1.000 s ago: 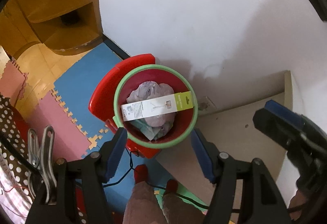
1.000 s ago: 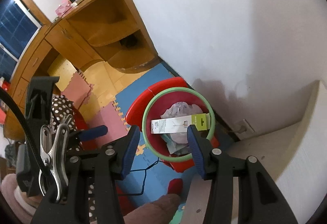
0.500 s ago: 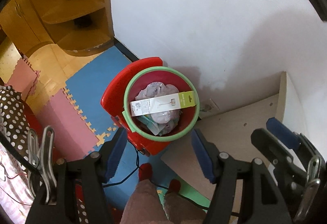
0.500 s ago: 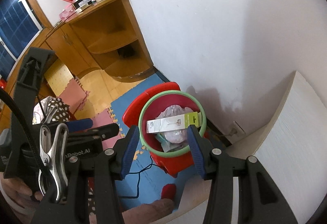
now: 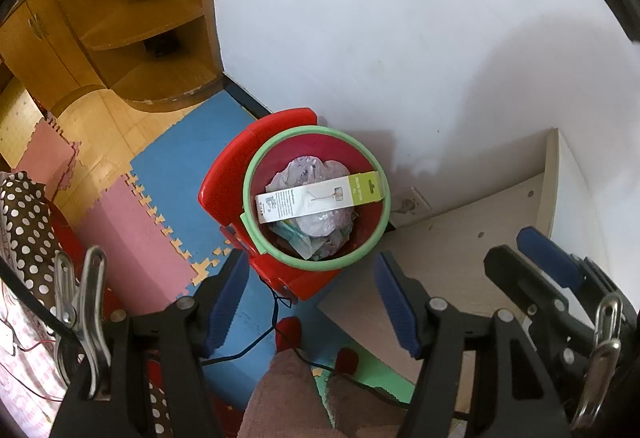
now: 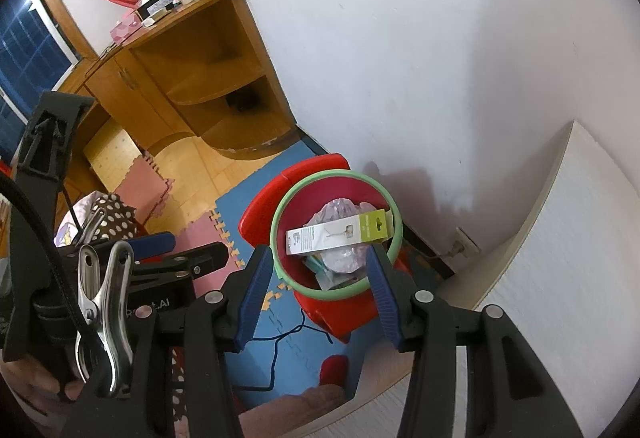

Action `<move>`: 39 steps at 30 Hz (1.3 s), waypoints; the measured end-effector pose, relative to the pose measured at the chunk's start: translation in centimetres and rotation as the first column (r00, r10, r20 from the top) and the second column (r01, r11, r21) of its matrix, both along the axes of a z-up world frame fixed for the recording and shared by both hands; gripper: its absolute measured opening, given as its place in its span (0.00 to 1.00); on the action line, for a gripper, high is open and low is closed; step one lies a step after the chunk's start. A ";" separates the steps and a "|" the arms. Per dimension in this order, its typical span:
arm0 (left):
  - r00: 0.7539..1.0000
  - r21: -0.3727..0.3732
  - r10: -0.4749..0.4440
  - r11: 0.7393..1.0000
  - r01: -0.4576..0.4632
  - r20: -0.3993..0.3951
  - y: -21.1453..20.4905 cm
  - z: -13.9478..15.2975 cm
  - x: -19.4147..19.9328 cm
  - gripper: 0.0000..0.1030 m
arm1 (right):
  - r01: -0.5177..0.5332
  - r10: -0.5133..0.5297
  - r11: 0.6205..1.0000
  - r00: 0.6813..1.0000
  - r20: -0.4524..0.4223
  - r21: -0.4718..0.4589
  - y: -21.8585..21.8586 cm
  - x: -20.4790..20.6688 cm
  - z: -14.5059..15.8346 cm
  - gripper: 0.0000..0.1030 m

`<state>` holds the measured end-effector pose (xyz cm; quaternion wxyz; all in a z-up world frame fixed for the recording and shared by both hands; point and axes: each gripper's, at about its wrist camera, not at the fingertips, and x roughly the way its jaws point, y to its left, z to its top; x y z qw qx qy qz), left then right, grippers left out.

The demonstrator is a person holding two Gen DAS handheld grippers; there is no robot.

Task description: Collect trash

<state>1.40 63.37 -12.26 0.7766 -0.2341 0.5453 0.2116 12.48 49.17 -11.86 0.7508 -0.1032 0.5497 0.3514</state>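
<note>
Left gripper (image 5: 308, 296) and right gripper (image 6: 316, 292), both parted and empty, above a red bin (image 5: 316, 166) holding a carton (image 5: 320, 198) and, apparently, crumpled plastic

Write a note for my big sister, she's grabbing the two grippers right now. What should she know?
Left gripper: open, nothing between its fingers, held above the bin.
Right gripper: open and empty too, also above the bin.
The round red trash bin with the green rim stands on the blue foam floor mat by the white wall.
Done: a long white-and-green cardboard box lies across the top of the bin, over crumpled plastic bags.
Left: no other loose trash shows in these views; look around for more.
</note>
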 end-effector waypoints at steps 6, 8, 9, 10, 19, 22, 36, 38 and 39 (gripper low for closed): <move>1.000 0.000 0.003 1.000 -0.003 0.000 -0.2 0.0 0.0 0.66 | 0.001 -0.001 1.000 1.000 -0.001 0.000 -0.2 0.2 -0.1 0.49; 1.000 0.000 0.005 1.000 -0.005 0.000 -0.2 0.0 -0.1 0.66 | 0.003 -0.003 1.000 1.000 -0.003 0.000 -0.3 0.2 -0.2 0.49; 1.000 0.000 0.007 1.000 -0.007 0.000 -0.2 0.0 -0.1 0.66 | 0.005 -0.005 1.000 1.000 -0.004 0.000 -0.3 0.2 -0.3 0.49; 1.000 0.001 0.006 1.000 -0.006 0.000 -0.3 0.1 -0.2 0.66 | 0.007 -0.007 1.000 1.000 -0.004 0.001 -0.4 0.2 -0.3 0.49; 1.000 0.003 0.003 1.000 -0.003 -0.002 -0.4 0.0 0.0 0.66 | 0.008 -0.008 1.000 1.000 -0.002 0.002 -0.4 0.2 -0.3 0.49; 1.000 0.004 0.001 1.000 -0.001 -0.003 -0.5 -0.1 0.1 0.66 | 0.011 -0.011 1.000 1.000 -0.006 0.000 -0.4 0.2 -0.2 0.49; 1.000 0.001 -0.006 1.000 0.006 -0.007 -0.8 -0.3 0.0 0.66 | 0.018 -0.018 1.000 1.000 -0.009 -0.001 -0.5 0.5 -0.1 0.49; 1.000 0.002 -0.006 1.000 0.006 -0.007 -0.8 -0.3 0.0 0.66 | 0.017 -0.017 1.000 1.000 -0.007 0.000 -0.5 0.5 -0.1 0.49; 1.000 0.001 -0.004 1.000 0.004 -0.008 -0.8 -0.3 0.1 0.66 | 0.018 -0.018 1.000 1.000 -0.007 -0.001 -0.5 0.4 -0.1 0.49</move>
